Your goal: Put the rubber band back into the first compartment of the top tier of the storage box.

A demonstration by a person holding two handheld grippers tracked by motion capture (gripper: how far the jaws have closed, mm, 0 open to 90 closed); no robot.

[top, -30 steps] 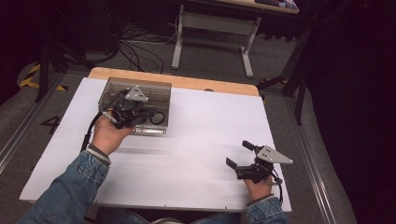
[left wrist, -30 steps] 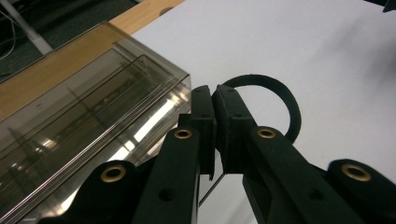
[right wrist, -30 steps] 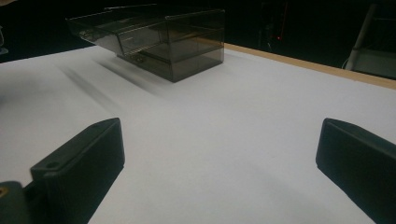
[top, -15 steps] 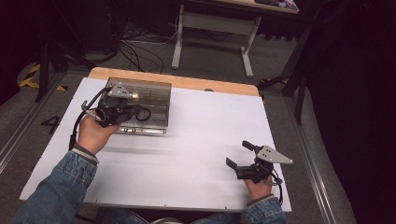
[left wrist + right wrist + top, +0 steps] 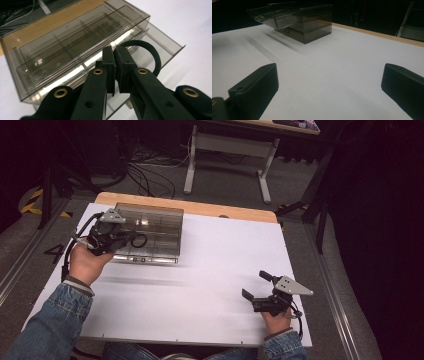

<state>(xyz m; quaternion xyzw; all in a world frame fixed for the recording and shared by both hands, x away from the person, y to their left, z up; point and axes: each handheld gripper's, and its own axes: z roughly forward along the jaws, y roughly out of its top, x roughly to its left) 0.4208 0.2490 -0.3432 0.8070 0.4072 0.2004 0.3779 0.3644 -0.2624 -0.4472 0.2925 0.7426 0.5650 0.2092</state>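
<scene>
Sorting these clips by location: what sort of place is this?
Probably a lab or workshop recording station, not a home: a white-covered table on grey carpet, loose cables on the floor behind it, and a bare metal-legged workbench beyond. A smoky clear drawer box sits on the table.

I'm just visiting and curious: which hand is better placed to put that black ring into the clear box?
Probably the left. Its gripper is shut on the black ring right at the clear box, whose drawer stands pulled out. The right gripper rests open near the table's front edge, far off.
</scene>
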